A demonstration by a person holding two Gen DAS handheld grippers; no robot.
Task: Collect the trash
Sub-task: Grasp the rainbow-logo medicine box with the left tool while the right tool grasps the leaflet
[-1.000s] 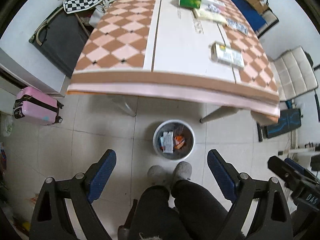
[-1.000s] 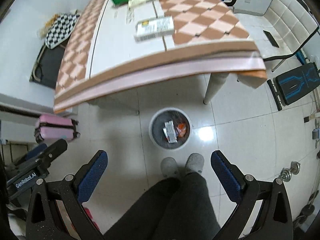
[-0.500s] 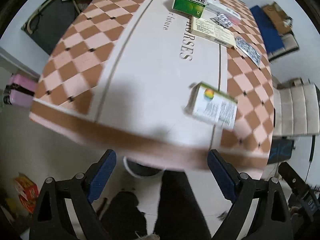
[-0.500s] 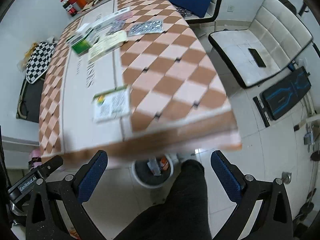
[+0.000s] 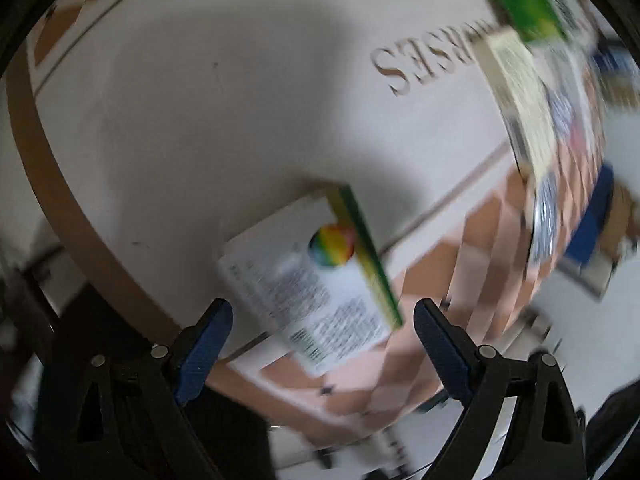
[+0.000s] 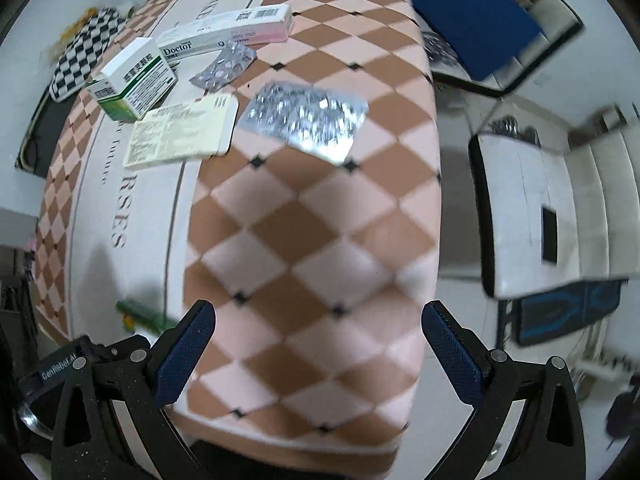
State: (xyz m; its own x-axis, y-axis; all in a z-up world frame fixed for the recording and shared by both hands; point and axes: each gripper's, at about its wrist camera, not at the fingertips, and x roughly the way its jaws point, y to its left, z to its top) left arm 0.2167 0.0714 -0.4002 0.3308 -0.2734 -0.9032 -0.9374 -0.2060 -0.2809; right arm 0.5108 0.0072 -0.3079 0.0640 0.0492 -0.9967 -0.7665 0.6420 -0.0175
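Note:
My left gripper is open, low over the table, with a white medicine box with a rainbow circle and green edge lying just ahead between its fingers, untouched. That box's green edge shows at the left in the right wrist view. My right gripper is open and empty above the checkered cloth. Farther on lie a silver blister sheet, a cream flat box, a green-and-white box, a small blister pack and a long "Doctor" box.
A white padded chair with a dark phone on it stands right of the table. A blue folder is at the far right. A checkered bag lies on the floor to the left. The left wrist view is motion-blurred.
Both grippers have risen from over the floor bin to above the table. The left one has closed in on the rainbow-marked box; the right now faces the far boxes and blister packs.

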